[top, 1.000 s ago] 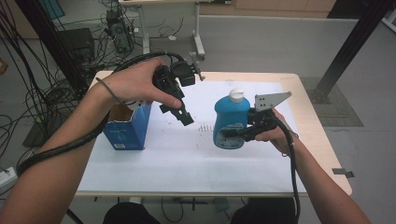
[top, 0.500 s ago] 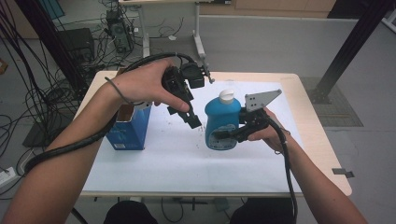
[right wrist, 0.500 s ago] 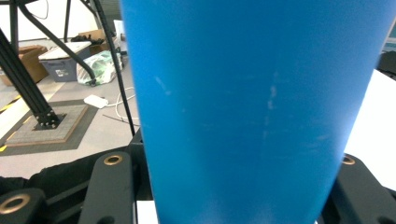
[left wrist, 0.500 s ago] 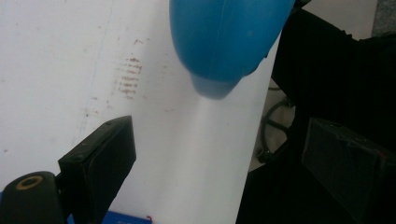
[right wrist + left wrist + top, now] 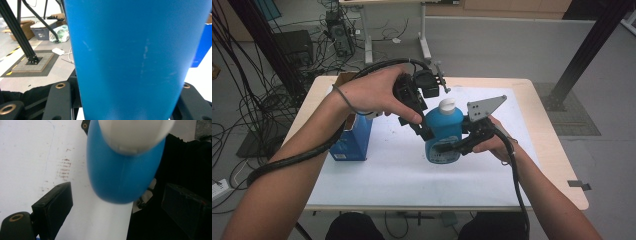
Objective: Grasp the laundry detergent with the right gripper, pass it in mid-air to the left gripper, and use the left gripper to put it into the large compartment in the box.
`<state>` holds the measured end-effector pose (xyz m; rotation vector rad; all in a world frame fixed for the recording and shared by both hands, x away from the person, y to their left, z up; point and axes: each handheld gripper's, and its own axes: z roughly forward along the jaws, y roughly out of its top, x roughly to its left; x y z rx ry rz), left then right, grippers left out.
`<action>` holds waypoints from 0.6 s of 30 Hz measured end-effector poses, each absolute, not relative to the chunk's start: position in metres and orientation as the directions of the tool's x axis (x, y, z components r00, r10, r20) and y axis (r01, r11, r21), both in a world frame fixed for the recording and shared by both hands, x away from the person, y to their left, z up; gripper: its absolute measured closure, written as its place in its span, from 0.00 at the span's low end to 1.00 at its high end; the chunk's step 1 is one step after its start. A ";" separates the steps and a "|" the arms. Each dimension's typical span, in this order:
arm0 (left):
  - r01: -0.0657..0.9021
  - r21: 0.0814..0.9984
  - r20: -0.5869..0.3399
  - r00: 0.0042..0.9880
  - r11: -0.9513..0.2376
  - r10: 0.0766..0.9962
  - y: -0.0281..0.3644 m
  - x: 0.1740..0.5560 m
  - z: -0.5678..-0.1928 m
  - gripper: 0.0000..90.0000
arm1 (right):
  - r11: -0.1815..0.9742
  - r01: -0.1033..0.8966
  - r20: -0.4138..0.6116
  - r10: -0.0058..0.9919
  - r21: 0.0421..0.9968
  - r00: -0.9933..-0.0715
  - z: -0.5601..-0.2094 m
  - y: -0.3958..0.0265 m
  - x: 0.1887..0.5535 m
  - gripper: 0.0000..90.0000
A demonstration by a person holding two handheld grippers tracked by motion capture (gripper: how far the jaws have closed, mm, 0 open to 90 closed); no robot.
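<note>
Standing upright near the middle of the surface [image 5: 532,190], on its white sheet [image 5: 377,185], the blue bottle [image 5: 444,132] keeps its long axis vertical, white cap [image 5: 447,106] pointing up. The right gripper [image 5: 447,148] clamps the bottle low on its body from the right side; in the right gripper view the blue wall [image 5: 135,60] sits tight between the two black jaws. The left gripper [image 5: 424,132] hangs at the bottle's upper left, angled downward, its jaws spread apart and grasping nothing; in the left gripper view the bottle's shoulder [image 5: 120,175] and blurred cap [image 5: 135,132] lie between the parted jaws without touching either one. A blue carton [image 5: 354,140] stands just left of the left hand [image 5: 372,95], near the surface's left edge and well apart from the bottle. Faint reddish-brown marks [image 5: 64,167] stain the sheet beside the bottle. Cables [image 5: 287,160] trail from the left gripper along the forearm and off the surface. Beyond the far edge, the floor carries more cables, a desk frame [image 5: 367,30] and a black post [image 5: 587,50]. Nothing lies between the bottle and either gripper.
</note>
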<state>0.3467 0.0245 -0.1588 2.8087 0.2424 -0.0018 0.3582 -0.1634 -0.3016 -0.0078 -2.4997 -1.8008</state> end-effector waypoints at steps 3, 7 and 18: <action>0.156 0.317 -0.030 0.987 -0.936 0.155 0.020 0.345 -0.160 0.11 | 0.316 0.024 0.045 -0.059 0.948 -0.997 -0.300 -0.158 0.356 0.49; 0.148 0.314 -0.032 0.989 -0.938 0.146 0.016 0.343 -0.160 0.11 | 0.323 0.012 0.038 -0.077 0.946 -0.996 -0.297 -0.153 0.355 0.49; 0.135 0.315 -0.037 0.991 -0.940 0.129 0.009 0.340 -0.160 0.11 | 0.328 0.002 0.036 -0.099 0.945 -0.994 -0.297 -0.144 0.354 0.49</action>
